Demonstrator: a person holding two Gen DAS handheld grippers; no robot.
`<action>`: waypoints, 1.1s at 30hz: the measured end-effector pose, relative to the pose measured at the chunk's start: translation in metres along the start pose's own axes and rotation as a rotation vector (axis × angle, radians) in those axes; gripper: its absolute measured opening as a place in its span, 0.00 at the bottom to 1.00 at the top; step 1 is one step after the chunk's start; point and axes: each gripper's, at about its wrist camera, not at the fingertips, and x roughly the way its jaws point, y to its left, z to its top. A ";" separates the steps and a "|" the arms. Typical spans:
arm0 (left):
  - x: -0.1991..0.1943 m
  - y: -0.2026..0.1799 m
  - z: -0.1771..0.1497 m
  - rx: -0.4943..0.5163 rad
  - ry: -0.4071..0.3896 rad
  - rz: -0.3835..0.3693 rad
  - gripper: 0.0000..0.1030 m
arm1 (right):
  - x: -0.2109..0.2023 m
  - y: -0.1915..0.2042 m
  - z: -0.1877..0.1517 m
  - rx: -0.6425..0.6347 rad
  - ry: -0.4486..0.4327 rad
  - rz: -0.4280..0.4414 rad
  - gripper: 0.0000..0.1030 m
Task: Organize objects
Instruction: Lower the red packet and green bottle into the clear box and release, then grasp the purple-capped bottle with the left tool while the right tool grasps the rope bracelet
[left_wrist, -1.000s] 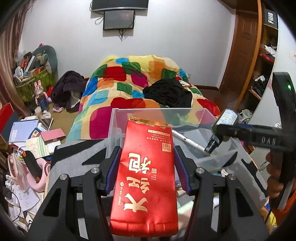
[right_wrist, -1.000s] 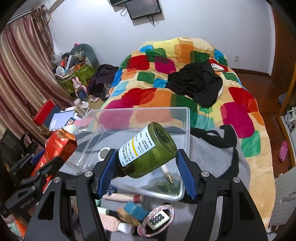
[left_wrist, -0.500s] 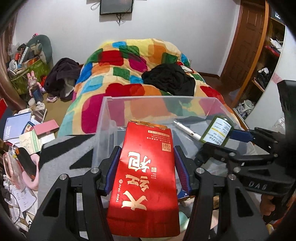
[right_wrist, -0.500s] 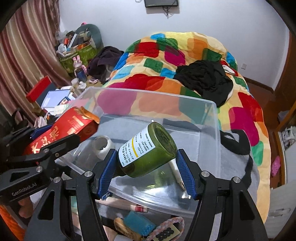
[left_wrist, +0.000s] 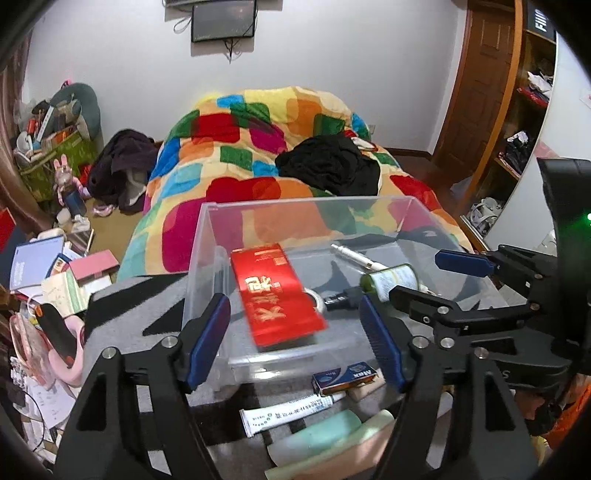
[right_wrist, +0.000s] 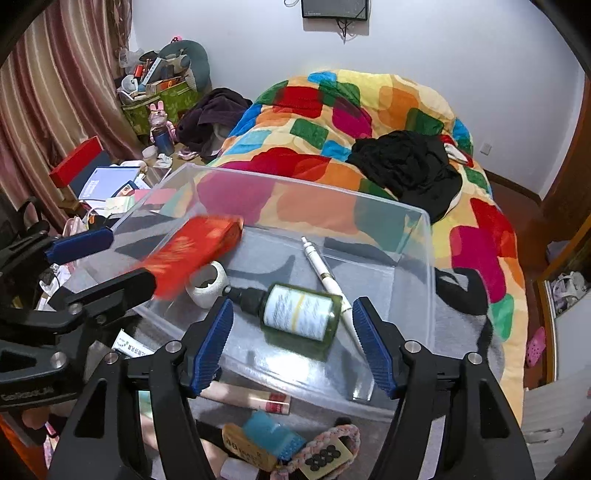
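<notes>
Over the clear plastic bin (left_wrist: 207, 258) both of my grippers hang with their fingers spread. My left gripper (left_wrist: 295, 336) is opening, its blue pads clear of the red tea packet (left_wrist: 277, 295), which is blurred and sits tilted inside the bin toward its left wall, above a white tape roll (right_wrist: 207, 282). My right gripper (right_wrist: 291, 339) is opening too, and the green bottle (right_wrist: 299, 317) lies on its side in the bin between the fingers, touched by neither pad, its black cap pointing left toward the tape roll. A white pen (right_wrist: 325, 273) lies just beyond the bottle, running toward the far wall. On the near side of the bin, outside it, I see a white tube (left_wrist: 288, 413), a small blue box (left_wrist: 343, 378) and a braided band (right_wrist: 332, 439) on the grey cloth. Beyond the bin lies the bed with its patchwork quilt (left_wrist: 258, 147) and a heap of black clothing (left_wrist: 328, 166).
</notes>
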 end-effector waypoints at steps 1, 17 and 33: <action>-0.004 -0.002 0.000 0.007 -0.009 0.004 0.73 | -0.003 0.000 -0.001 0.000 -0.005 -0.001 0.64; -0.070 -0.019 -0.032 0.071 -0.111 0.052 0.92 | -0.075 -0.026 -0.024 0.041 -0.123 -0.044 0.79; -0.069 -0.033 -0.109 0.063 0.001 0.010 0.93 | -0.073 -0.050 -0.089 0.160 -0.019 0.067 0.80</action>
